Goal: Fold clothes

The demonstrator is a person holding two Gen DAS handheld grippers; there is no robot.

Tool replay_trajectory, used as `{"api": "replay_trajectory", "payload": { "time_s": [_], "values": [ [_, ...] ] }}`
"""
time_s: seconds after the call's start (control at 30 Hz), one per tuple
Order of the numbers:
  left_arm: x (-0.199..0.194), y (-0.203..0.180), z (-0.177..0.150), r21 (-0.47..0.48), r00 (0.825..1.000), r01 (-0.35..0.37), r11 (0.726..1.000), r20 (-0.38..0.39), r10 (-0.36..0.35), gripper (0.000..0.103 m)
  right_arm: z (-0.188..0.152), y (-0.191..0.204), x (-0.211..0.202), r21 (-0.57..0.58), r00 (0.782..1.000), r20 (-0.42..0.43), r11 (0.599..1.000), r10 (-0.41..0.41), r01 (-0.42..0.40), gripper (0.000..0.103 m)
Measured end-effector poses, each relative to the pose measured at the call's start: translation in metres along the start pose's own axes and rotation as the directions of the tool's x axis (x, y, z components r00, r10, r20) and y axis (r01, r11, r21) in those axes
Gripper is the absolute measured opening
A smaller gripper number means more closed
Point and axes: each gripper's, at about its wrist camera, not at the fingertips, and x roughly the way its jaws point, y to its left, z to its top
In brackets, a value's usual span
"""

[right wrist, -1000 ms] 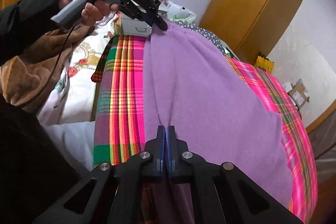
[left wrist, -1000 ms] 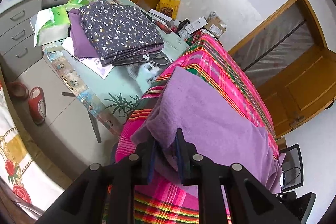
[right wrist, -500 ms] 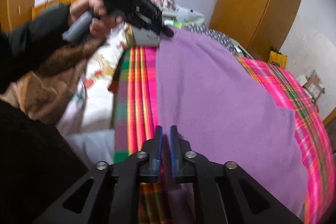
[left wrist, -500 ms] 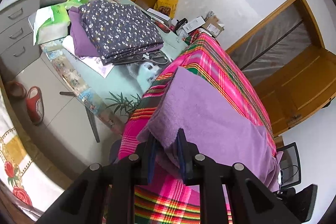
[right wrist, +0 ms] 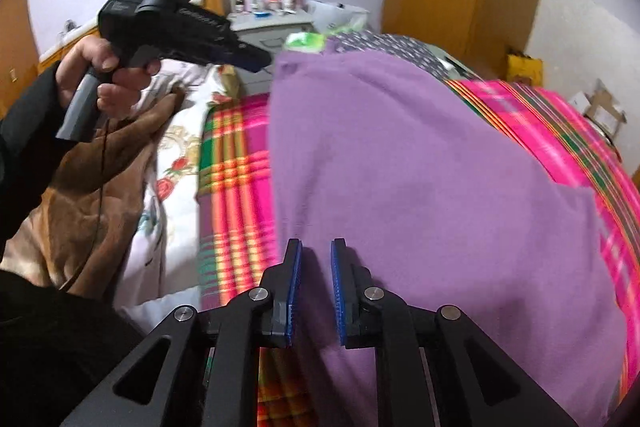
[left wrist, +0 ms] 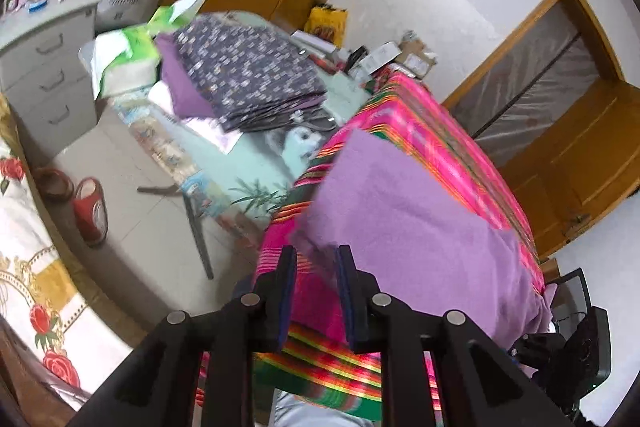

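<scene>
Bedroom clutter rings a bright pink plaid-covered table (left wrist: 436, 131). At lower centre, the left gripper (left wrist: 316, 259) stands parted and empty; the right gripper (right wrist: 316, 251) likewise gapes over the purple fleece garment (right wrist: 420, 179), spread flat across mid-frame. Folded floral dark cloth (left wrist: 248, 67) sits upper left.

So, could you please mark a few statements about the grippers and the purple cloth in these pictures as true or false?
1. Both grippers are open. True: the left gripper and the right gripper each show a gap between the fingers.
2. The purple cloth lies on a plain white sheet. False: it lies on a pink plaid blanket.
3. The left gripper is clamped on the cloth's corner. False: in the right wrist view it hangs in the air beside the corner.
4. A folded dark flowered cloth sits on the far table. True.
</scene>
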Motion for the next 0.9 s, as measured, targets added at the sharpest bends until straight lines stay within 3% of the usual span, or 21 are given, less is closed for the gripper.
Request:
{"api": "replay_trajectory", "payload": {
  "time_s": [0.2,0.3,0.43,0.53,0.63,0.73,0.9],
  "values": [
    [0.022,-0.065,-0.020,0.140,0.993,0.118,0.983,-0.042,-0.113,0.020,0.003,-0.005,-0.012,0.046,0.998,0.064,0.999,-0.012,0.009,0.015],
    [0.041,-0.091,-0.034,0.197,0.980,0.183,0.963,-0.110,-0.164,0.020,0.000,-0.021,-0.022,0.122,0.992,0.094,0.990,-0.082,0.070,0.015],
    [0.057,-0.102,-0.050,0.249,0.974,0.188,0.950,-0.174,-0.147,0.020,-0.016,-0.045,-0.029,0.232,0.987,0.083,0.966,-0.137,0.115,0.015],
    [0.053,-0.096,-0.055,0.264,0.974,0.189,0.946,-0.172,-0.147,0.018,-0.032,-0.063,-0.043,0.317,0.983,0.073,0.938,-0.169,0.138,0.015],
    [0.045,-0.090,-0.056,0.263,0.979,0.163,0.951,-0.164,-0.123,0.018,-0.056,-0.080,-0.073,0.404,0.971,0.083,0.898,-0.225,0.174,0.026],
    [0.040,-0.096,-0.056,0.287,0.981,0.158,0.945,-0.151,-0.118,0.018,-0.092,-0.100,-0.115,0.529,0.941,0.069,0.812,-0.330,0.246,0.030],
    [0.053,-0.138,-0.064,0.346,0.964,0.241,0.907,-0.194,-0.182,0.018,-0.156,-0.137,-0.181,0.770,0.867,0.029,0.564,-0.498,0.298,0.039]
  ]
}}
